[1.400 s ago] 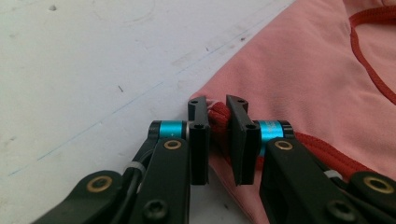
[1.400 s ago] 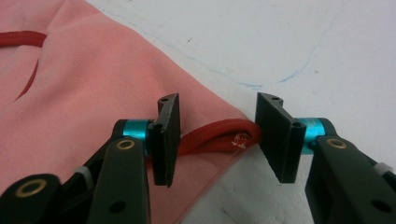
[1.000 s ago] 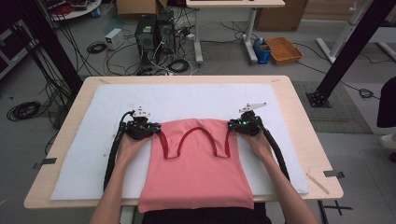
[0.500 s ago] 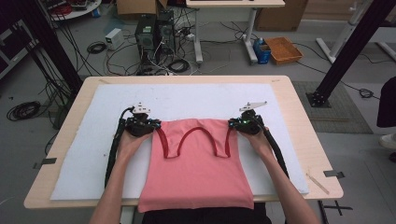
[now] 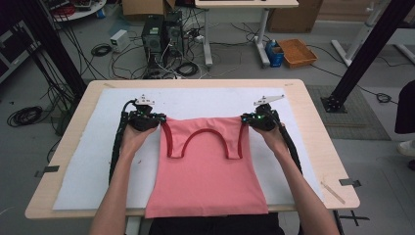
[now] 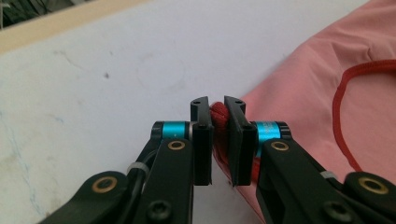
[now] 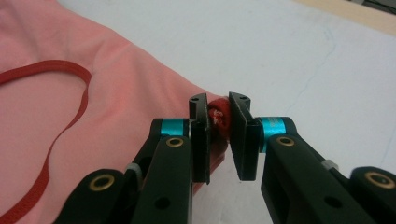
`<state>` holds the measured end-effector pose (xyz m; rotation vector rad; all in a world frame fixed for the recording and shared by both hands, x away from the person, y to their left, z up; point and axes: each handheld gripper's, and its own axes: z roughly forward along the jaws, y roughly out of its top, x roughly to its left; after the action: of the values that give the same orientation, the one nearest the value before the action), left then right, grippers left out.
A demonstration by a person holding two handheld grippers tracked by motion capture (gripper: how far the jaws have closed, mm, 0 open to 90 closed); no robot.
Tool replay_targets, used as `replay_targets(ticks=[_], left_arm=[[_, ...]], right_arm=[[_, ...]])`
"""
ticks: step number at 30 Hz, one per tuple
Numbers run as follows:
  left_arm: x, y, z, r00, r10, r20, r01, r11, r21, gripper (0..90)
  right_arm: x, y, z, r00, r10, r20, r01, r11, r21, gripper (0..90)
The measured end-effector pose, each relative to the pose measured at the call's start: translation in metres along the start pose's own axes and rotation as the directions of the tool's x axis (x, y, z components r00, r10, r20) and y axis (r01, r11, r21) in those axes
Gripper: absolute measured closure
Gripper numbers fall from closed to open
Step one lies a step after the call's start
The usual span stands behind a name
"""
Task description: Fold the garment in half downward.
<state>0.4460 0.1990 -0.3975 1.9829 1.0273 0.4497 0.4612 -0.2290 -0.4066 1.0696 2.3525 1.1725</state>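
We had the left gripper (image 5: 157, 121) clamped on the pink tank top's (image 5: 208, 174) left strap, top lying flat on the white mat (image 5: 88, 161), and the right gripper (image 5: 246, 119) pinching what looked like the right strap.

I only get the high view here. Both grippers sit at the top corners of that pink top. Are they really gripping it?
Observer: Yes. The left gripper pinches a bunched red strap of the pink top.
Operator: And the right one?
Observer: The right gripper squeezes the other red strap likewise.
Operator: What's under them?
Observer: A white mat, scuffed with faint marks.
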Motion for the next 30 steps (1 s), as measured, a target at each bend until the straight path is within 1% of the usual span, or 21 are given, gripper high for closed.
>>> replay_targets(ticks=[1, 2, 4, 5, 7, 8, 9, 10, 11, 13, 15, 16, 17, 20, 23, 24, 26, 28, 30], left_arm=[[0.002, 0.001, 0.001, 1.0, -0.009, 0.001, 0.009, 0.9999, 0.011, 81.7], [0.003, 0.002, 0.002, 1.0, -0.008, -0.005, 0.008, 0.9998, 0.016, 81.7], [0.005, 0.004, 0.005, 0.9999, -0.009, -0.011, 0.009, 0.9996, 0.026, 81.7], [0.006, 0.006, 0.007, 0.9998, -0.014, -0.013, 0.015, 0.9996, 0.023, 81.7], [0.007, 0.009, 0.01, 0.9998, -0.013, -0.017, 0.013, 0.9996, 0.024, 81.7], [0.008, 0.011, 0.011, 0.9996, -0.011, -0.024, 0.011, 0.9998, 0.017, 81.7], [0.01, 0.011, 0.012, 0.9995, -0.019, -0.025, 0.019, 0.9998, 0.003, 81.8], [0.011, 0.012, 0.013, 0.9992, -0.035, -0.02, 0.035, 0.9994, 0.004, 81.8], [0.013, 0.013, 0.015, 0.9991, -0.039, -0.02, 0.039, 0.9991, 0.017, 81.8], [0.016, 0.016, 0.018, 0.9988, -0.04, -0.027, 0.041, 0.999, 0.017, 81.8], [0.018, 0.02, 0.02, 0.9987, -0.044, -0.025, 0.045, 0.9989, 0.014, 81.8], [0.018, 0.022, 0.021, 0.9987, -0.044, -0.027, 0.044, 0.9989, 0.016, 81.8], [0.019, 0.024, 0.023, 0.9985, -0.041, -0.035, 0.042, 0.9991, 0.009, 81.8], [0.023, 0.03, 0.028, 0.9981, -0.046, -0.041, 0.047, 0.9988, 0.016, 81.8], [0.028, 0.035, 0.033, 0.9976, -0.046, -0.052, 0.047, 0.9988, 0.014, 81.8], [0.03, 0.037, 0.035, 0.9972, -0.054, -0.052, 0.055, 0.9984, 0.013, 81.8], [0.037, 0.04, 0.038, 0.9965, -0.066, -0.051, 0.067, 0.9974, 0.027, 81.8], [0.041, 0.043, 0.042, 0.996, -0.074, -0.051, 0.075, 0.9968, 0.026, 81.8], [0.044, 0.044, 0.043, 0.9959, -0.071, -0.057, 0.071, 0.9975, -0.003, 81.8]], right_arm=[[-0.002, 0.002, 0.0, 1.0, 0.005, 0.002, -0.005, 1.0, -0.002, 79.6], [-0.004, 0.003, 0.001, 1.0, 0.008, 0.004, -0.008, 1.0, -0.015, 79.6], [-0.007, 0.004, 0.003, 0.9998, 0.02, 0.002, -0.02, 1.0, -0.016, 79.7], [-0.009, 0.004, 0.004, 0.9997, 0.025, 0.005, -0.025, 1.0, -0.007, 79.6], [-0.012, 0.006, 0.006, 0.9995, 0.031, 0.008, -0.031, 0.999, -0.007, 79.7], [-0.012, 0.008, 0.006, 0.9996, 0.027, 0.011, -0.027, 1.0, -0.008, 79.6], [-0.013, 0.009, 0.007, 0.9995, 0.026, 0.016, -0.026, 1.0, -0.008, 79.7], [-0.014, 0.012, 0.007, 0.9995, 0.023, 0.02, -0.023, 1.0, -0.006, 79.7], [-0.015, 0.014, 0.008, 0.9995, 0.024, 0.023, -0.024, 1.0, -0.008, 79.7], [-0.018, 0.017, 0.009, 0.9993, 0.027, 0.025, -0.027, 1.0, -0.015, 79.7], [-0.02, 0.02, 0.011, 0.9989, 0.038, 0.028, -0.038, 0.999, -0.006, 79.7], [-0.021, 0.021, 0.013, 0.9989, 0.036, 0.032, -0.035, 0.999, -0.004, 79.7], [-0.023, 0.023, 0.014, 0.9987, 0.035, 0.036, -0.035, 0.999, -0.002, 79.7], [-0.026, 0.03, 0.018, 0.9985, 0.03, 0.046, -0.03, 1.0, -0.008, 79.7], [-0.033, 0.035, 0.022, 0.998, 0.04, 0.049, -0.041, 0.999, 0.007, 79.7], [-0.036, 0.037, 0.024, 0.9978, 0.041, 0.052, -0.041, 0.999, 0.003, 79.7], [-0.04, 0.041, 0.026, 0.9972, 0.044, 0.06, -0.044, 0.999, 0.005, 79.7], [-0.045, 0.046, 0.028, 0.9974, 0.039, 0.06, -0.04, 0.999, 0.017, 79.6], [-0.048, 0.05, 0.03, 0.9968, 0.039, 0.07, -0.039, 0.999, 0.005, 79.6]])
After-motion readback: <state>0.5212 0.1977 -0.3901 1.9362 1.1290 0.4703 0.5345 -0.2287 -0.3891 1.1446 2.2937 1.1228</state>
